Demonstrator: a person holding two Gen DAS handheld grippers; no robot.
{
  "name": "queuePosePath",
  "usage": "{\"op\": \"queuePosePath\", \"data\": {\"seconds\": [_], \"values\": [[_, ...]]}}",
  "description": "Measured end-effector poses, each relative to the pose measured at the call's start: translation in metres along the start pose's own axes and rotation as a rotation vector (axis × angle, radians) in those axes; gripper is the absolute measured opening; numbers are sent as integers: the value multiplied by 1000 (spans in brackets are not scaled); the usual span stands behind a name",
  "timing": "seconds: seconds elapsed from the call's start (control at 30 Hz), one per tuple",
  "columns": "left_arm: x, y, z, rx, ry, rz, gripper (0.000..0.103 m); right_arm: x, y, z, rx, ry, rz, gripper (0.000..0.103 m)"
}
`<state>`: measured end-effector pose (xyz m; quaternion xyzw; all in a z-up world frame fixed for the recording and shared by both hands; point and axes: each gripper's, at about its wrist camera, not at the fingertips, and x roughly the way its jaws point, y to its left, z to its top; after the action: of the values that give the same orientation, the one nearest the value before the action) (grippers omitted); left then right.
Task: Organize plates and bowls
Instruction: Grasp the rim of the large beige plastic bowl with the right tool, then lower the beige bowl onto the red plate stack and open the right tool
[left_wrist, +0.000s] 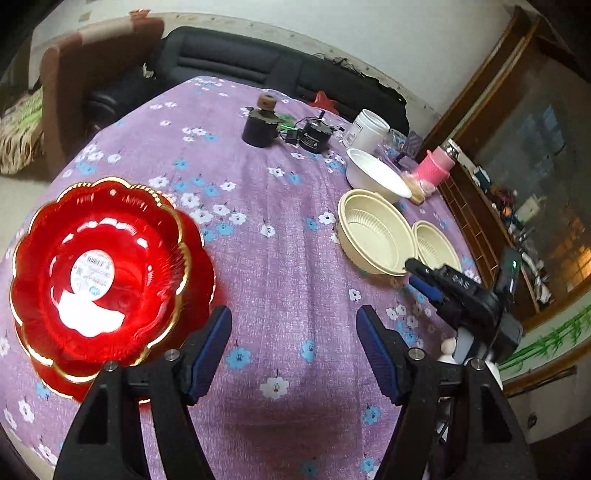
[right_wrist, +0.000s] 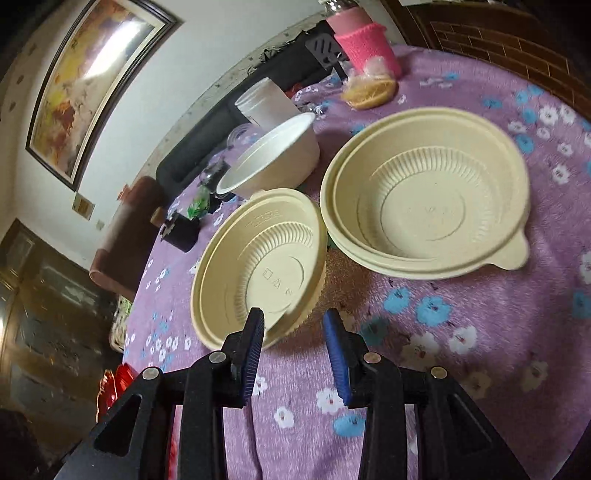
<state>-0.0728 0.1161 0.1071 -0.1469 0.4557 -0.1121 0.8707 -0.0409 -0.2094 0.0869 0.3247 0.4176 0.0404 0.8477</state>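
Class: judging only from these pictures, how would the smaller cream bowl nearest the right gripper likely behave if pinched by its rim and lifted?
The smaller cream bowl looks thin, moulded plastic, so probably light. Its rim may flex under a pinch. Its ribbed wall might give the right gripper some purchase, though the surface looks smooth.

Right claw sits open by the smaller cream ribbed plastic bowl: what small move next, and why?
Probably ease the right claw forward so its pads straddle the smaller cream ribbed plastic bowl's near rim, then close. The pads are open, nothing is gripped, and the rim lies just ahead.

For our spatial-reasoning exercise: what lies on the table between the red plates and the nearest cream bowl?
Only bare flowered tablecloth lies between the red plates and cream bowl, shown in the left wrist view.
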Motion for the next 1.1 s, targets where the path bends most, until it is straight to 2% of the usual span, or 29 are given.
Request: {"op": "queuePosePath", "data": {"seconds": [0.2, 0.33, 0.47, 0.5, 0.63, 0.83, 0.9, 0.97, 1.0, 1.03, 1.1], "values": [[20, -5, 5, 17, 27, 41, 69, 23, -4, 9, 11, -21, -14, 37], [36, -10, 11, 7, 50, 31, 69, 33, -7, 6, -10, 9, 15, 36], [57, -21, 21, 10, 71, 30, 69, 32, 1, 3, -81, 31, 18, 15], [63, -25, 24, 12, 78, 34, 69, 31, 2, 2, -89, 46, 32, 13], [90, -32, 36, 14, 105, 57, 69, 32, 8, -4, -125, 112, 73, 13], [131, -38, 55, 43, 122, 150, 69, 40, 3, -5, -112, 177, 117, 13], [138, -38, 57, 42, 135, 143, 69, 41, 4, -6, -110, 186, 126, 13], [144, -42, 58, 58, 156, 130, 58, 43, 4, -6, -108, 196, 139, 13], [145, -44, 57, 69, 165, 127, 41, 44, 4, -5, -108, 199, 148, 13], [147, -46, 56, 79, 180, 121, 33, 44, 4, -5, -107, 201, 161, 13], [143, -46, 54, 79, 177, 116, 33, 44, 8, -6, -117, 192, 163, 13]]}}
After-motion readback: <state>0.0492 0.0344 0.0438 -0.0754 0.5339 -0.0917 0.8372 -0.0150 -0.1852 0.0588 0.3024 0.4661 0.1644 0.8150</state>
